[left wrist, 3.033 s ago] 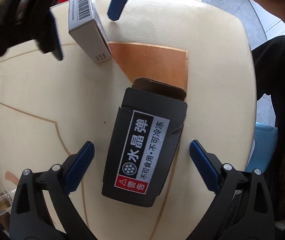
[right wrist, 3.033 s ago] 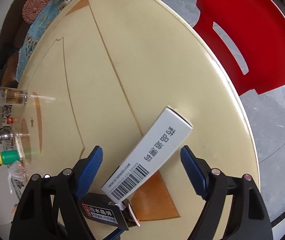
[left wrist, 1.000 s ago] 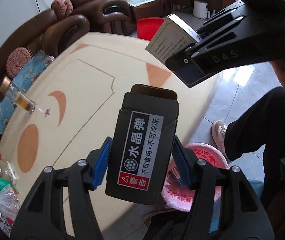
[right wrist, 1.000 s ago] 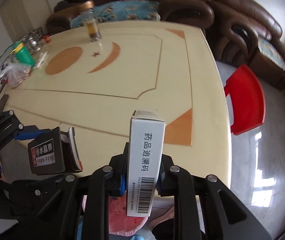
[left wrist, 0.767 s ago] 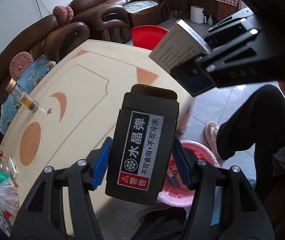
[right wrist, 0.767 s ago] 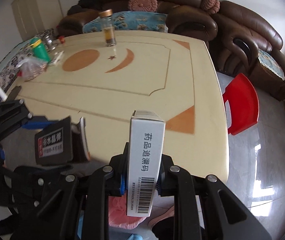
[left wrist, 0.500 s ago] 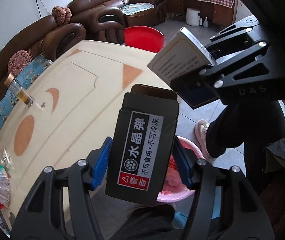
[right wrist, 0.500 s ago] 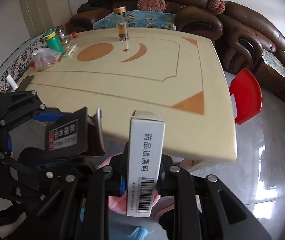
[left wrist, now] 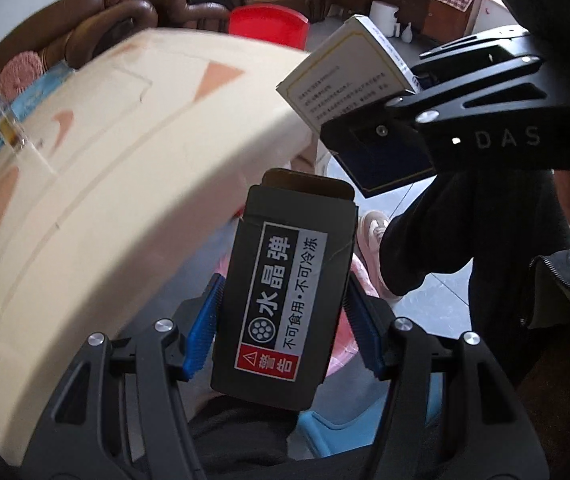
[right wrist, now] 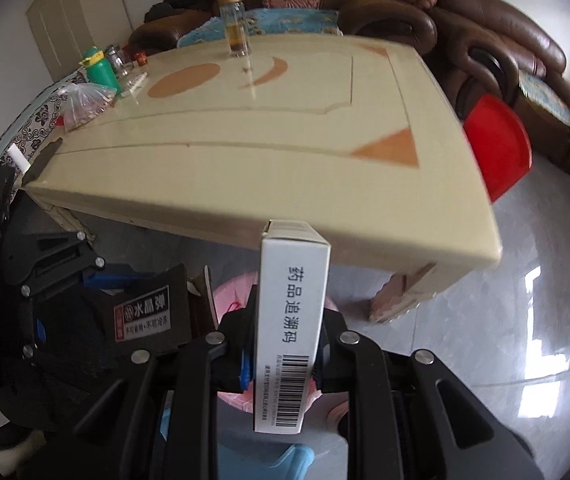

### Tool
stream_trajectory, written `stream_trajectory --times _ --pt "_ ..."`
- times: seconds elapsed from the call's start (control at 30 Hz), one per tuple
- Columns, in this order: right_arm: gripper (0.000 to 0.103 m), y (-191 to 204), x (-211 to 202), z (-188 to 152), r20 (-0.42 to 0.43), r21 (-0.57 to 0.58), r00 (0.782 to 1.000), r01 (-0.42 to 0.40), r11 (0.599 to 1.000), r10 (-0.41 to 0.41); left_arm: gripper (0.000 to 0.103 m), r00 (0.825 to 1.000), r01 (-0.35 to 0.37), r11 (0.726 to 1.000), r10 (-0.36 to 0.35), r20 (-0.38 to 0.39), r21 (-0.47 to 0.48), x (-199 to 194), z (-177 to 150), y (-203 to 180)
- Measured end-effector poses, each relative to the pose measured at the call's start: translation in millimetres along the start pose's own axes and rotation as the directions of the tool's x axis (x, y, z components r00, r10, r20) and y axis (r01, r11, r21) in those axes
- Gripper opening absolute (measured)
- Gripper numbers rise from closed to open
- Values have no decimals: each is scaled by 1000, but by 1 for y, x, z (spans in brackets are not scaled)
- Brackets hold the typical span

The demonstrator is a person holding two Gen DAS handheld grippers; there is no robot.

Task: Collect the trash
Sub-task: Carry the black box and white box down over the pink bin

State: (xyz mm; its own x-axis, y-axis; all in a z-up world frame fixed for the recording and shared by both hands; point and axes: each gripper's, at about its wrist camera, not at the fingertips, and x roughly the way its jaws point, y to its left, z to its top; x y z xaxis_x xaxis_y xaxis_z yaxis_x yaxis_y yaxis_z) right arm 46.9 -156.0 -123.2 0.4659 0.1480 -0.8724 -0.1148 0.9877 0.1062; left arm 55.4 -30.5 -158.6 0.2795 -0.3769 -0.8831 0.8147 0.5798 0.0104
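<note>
My left gripper (left wrist: 283, 320) is shut on a black cardboard box (left wrist: 285, 292) with a white Chinese label. It holds the box off the table, in front of the table edge and above a pink trash bin (left wrist: 343, 354). My right gripper (right wrist: 283, 350) is shut on a white medicine box (right wrist: 291, 324) with a barcode, also clear of the table and above the pink bin (right wrist: 233, 292). The white box (left wrist: 345, 76) and right gripper show at upper right in the left wrist view. The black box (right wrist: 145, 312) shows at lower left in the right wrist view.
The cream table (right wrist: 245, 152) carries a glass jar (right wrist: 235, 24), a green bottle (right wrist: 99, 66) and a plastic bag (right wrist: 85, 106) at its far side. A red chair (right wrist: 497, 144) stands to the right. Brown sofas line the wall. A person's leg and pink shoe (left wrist: 373, 240) stand by the bin.
Both grippers closed on their boxes, lifted them off the table and pulled back past its edge. They now hang lower, over the pink bin.
</note>
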Motion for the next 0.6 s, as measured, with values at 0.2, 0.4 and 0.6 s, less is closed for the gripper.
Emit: stream_trajectory --times 0.2,0.4,0.6 --pt "21 -3 40 -21 -34 5 999 17 1000 -17 59 998 21 998 -24 -53 -59 39 -14 1" --pt "21 -2 84 -34 -103 9 994 23 1000 -22 59 993 59 989 -72 -97 -135 76 -20 7" --pt "21 -11 125 -49 -170 14 985 26 1000 -23 59 985 86 979 -112 -134 -185 110 -25 10"
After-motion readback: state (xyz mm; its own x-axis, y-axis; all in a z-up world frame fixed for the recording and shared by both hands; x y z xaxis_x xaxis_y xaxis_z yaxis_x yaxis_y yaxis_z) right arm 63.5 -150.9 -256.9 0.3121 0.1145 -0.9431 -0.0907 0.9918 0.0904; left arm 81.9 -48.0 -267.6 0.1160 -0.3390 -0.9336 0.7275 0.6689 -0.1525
